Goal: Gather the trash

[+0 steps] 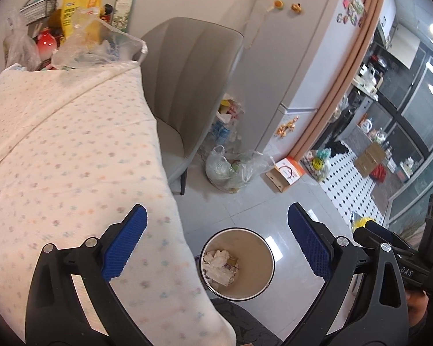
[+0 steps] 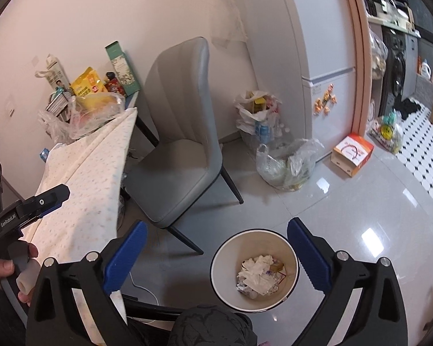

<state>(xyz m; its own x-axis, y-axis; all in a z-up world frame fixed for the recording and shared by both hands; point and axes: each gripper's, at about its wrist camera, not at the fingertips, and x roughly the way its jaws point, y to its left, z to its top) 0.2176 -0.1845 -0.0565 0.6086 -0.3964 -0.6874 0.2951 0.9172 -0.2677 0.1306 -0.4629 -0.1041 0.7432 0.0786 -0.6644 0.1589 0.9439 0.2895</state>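
Both hand-held grippers wide and empty above the bin

The bin (image 2: 254, 269) stands on the floor beside the tabletop (image 1: 72, 144), with tissues (image 2: 257, 274) inside. Left hand-held gripper (image 1: 216, 240) and right hand-held gripper (image 2: 216, 242) hold nothing; I think the next piece should be pinched firmly, then released directly over the rim.

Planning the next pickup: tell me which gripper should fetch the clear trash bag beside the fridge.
Probably right. The right gripper is open and empty on the side of the clear bag; the left gripper, also open, sits beside the cloth-covered table.
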